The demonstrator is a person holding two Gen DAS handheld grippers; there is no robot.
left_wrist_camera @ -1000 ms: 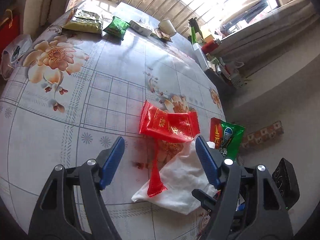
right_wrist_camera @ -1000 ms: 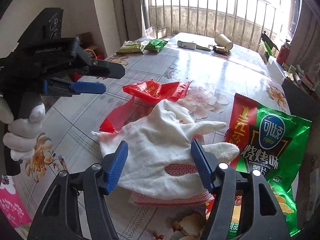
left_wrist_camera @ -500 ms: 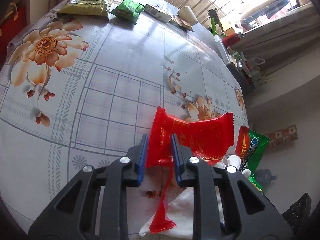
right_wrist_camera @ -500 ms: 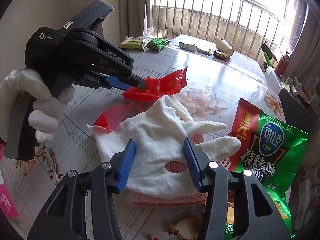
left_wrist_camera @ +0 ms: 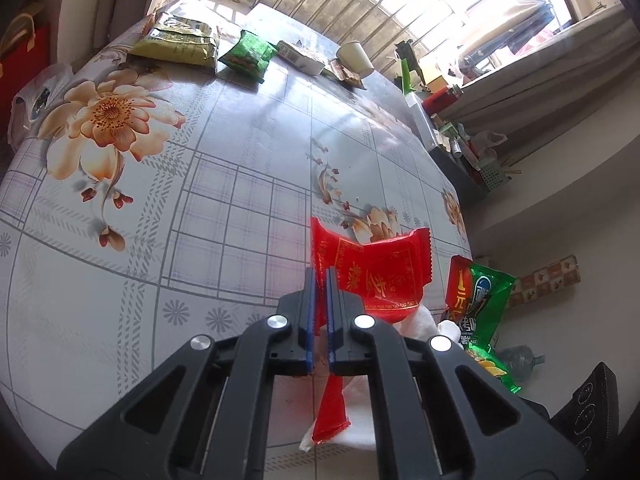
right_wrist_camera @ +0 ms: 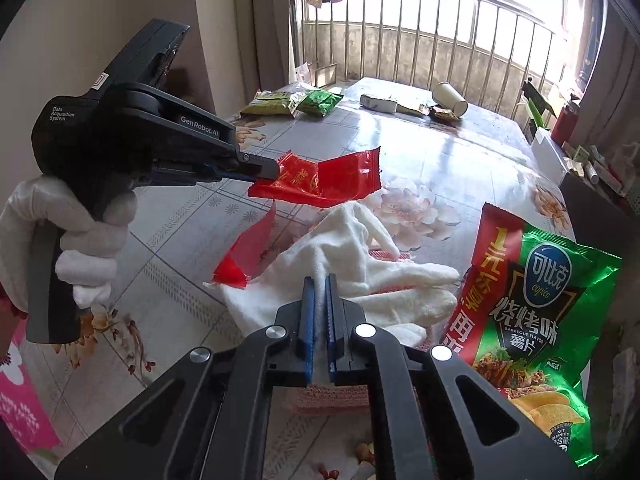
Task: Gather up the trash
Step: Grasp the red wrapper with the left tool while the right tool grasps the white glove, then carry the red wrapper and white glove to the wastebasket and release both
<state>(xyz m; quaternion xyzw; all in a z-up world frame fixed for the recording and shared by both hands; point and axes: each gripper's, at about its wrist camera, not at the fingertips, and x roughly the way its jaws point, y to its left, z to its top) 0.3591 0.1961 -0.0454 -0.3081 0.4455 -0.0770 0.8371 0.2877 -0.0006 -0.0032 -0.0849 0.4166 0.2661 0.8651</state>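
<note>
My left gripper (left_wrist_camera: 319,276) is shut on a red snack wrapper (left_wrist_camera: 376,276) and holds it lifted above the table; the right wrist view shows the wrapper (right_wrist_camera: 320,182) in the air, its torn strip (right_wrist_camera: 246,252) hanging down. My right gripper (right_wrist_camera: 319,284) is shut on a white cloth glove (right_wrist_camera: 360,264) that lies on the table. A green and red chip bag (right_wrist_camera: 532,316) lies to the right of the glove, at the table's edge, and shows in the left wrist view (left_wrist_camera: 476,300).
A flowered tablecloth (left_wrist_camera: 200,200) covers the table. At its far end lie a yellow-green packet (left_wrist_camera: 176,40), a green packet (left_wrist_camera: 248,54), a small box (left_wrist_camera: 300,58) and a tipped paper cup (left_wrist_camera: 356,56). A cluttered shelf (left_wrist_camera: 460,140) stands at the right.
Both grippers went from open to shut. The left closed on the red wrapper and lifted it off the table. The right closed on the white glove.
</note>
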